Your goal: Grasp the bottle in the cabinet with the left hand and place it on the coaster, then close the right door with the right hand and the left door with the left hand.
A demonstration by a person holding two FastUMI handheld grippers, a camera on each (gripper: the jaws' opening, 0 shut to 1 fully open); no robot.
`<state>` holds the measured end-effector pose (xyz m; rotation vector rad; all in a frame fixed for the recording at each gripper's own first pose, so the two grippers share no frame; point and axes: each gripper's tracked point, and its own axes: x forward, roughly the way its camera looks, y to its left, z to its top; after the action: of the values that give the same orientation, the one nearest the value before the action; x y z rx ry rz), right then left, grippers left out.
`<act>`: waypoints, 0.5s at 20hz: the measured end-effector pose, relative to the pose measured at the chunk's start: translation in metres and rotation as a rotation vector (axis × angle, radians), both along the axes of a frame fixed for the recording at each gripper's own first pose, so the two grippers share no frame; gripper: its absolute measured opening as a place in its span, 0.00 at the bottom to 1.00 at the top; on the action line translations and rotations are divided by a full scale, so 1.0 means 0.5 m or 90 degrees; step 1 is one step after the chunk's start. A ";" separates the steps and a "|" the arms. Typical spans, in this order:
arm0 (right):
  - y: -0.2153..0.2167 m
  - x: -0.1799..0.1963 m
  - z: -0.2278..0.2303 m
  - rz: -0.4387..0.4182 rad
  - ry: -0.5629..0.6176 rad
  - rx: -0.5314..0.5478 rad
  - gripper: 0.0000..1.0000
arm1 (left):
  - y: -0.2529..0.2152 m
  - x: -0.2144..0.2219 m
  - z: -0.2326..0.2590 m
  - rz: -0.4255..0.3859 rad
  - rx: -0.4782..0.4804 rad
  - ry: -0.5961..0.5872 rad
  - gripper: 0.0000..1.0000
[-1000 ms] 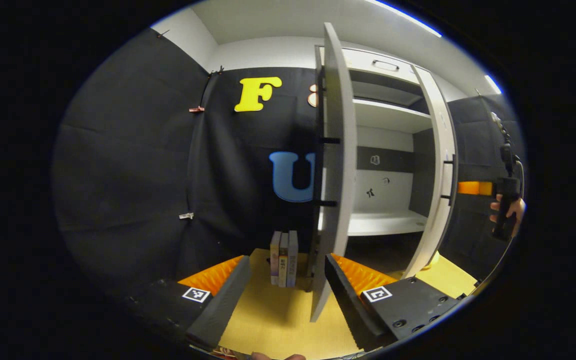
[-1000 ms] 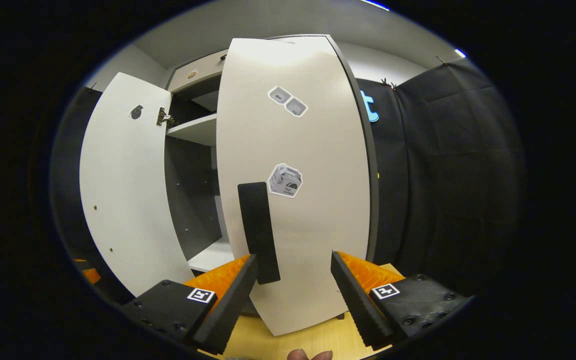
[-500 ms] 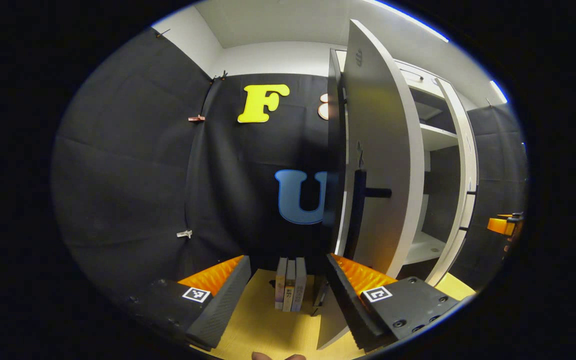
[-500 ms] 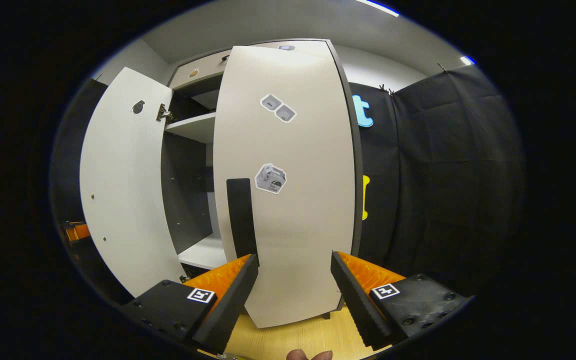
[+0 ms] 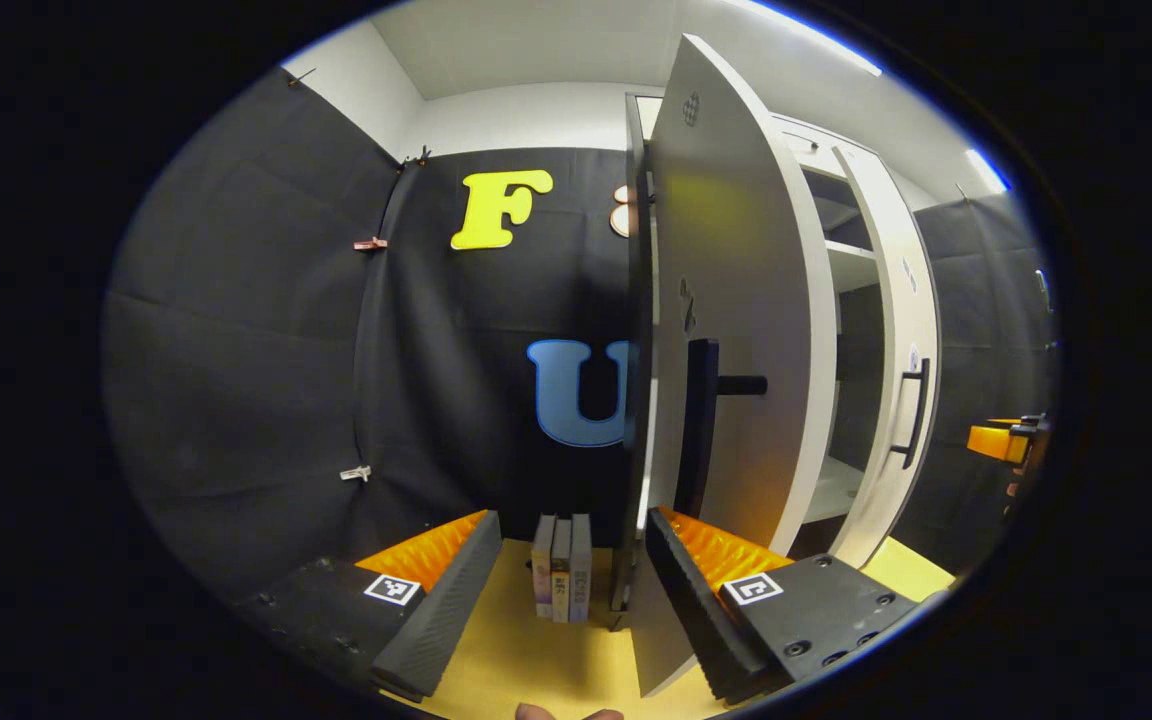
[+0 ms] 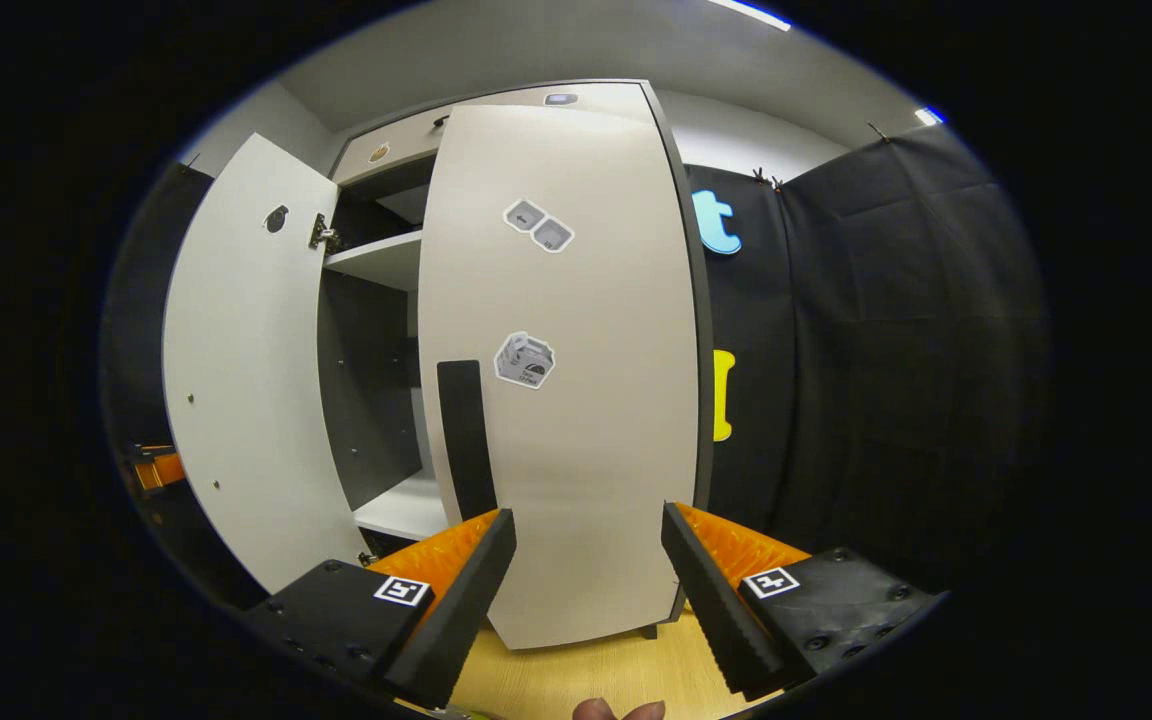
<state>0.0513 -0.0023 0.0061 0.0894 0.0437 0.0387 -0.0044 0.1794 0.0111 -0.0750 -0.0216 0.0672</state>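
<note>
Ahead of your left gripper (image 5: 566, 590), in the left gripper view, the jaws stand spread with nothing between them. Your right-hand finger (image 5: 688, 610) sits at the bottom edge of the left door (image 5: 736, 330), which hangs part open with its dark handle (image 5: 701, 430) just above. Three books (image 5: 561, 568) stand upright on the yellow tabletop (image 5: 526, 655) beside the cabinet (image 5: 836, 270). Farther off the right door (image 5: 898, 330) is almost shut.

Over to the right gripper view: your right gripper (image 6: 586, 590) is spread wide too, holding nothing, pointed at the right door (image 6: 566, 370) just past its black handle (image 6: 466, 440). Whether a finger touches the panel, you can't tell. Left door (image 6: 246, 370) swung out, shelf (image 6: 381, 262) visible in the gap between the two doors. No telling where the bottle stands.
</note>
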 end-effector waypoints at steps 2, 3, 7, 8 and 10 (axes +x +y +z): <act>-0.007 -0.003 -0.001 0.001 0.000 -0.007 0.98 | -0.036 0.000 -0.001 -0.017 -0.003 0.001 0.94; -0.009 -0.005 -0.002 0.003 0.001 -0.010 0.98 | -0.054 0.001 0.001 -0.026 -0.003 0.001 0.95; -0.023 -0.015 -0.001 0.004 0.003 -0.008 0.98 | -0.129 0.011 0.008 -0.062 0.001 -0.005 0.94; -0.027 -0.019 -0.002 0.003 0.003 -0.009 0.98 | -0.145 0.014 0.007 -0.071 0.001 -0.005 0.92; -0.036 -0.024 -0.001 0.001 0.004 -0.015 0.98 | -0.175 0.023 0.009 -0.088 -0.004 -0.004 0.95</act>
<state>0.0394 -0.0205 0.0056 0.0665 0.0501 0.0395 0.0073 0.0919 0.0157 -0.0824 -0.0222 -0.0709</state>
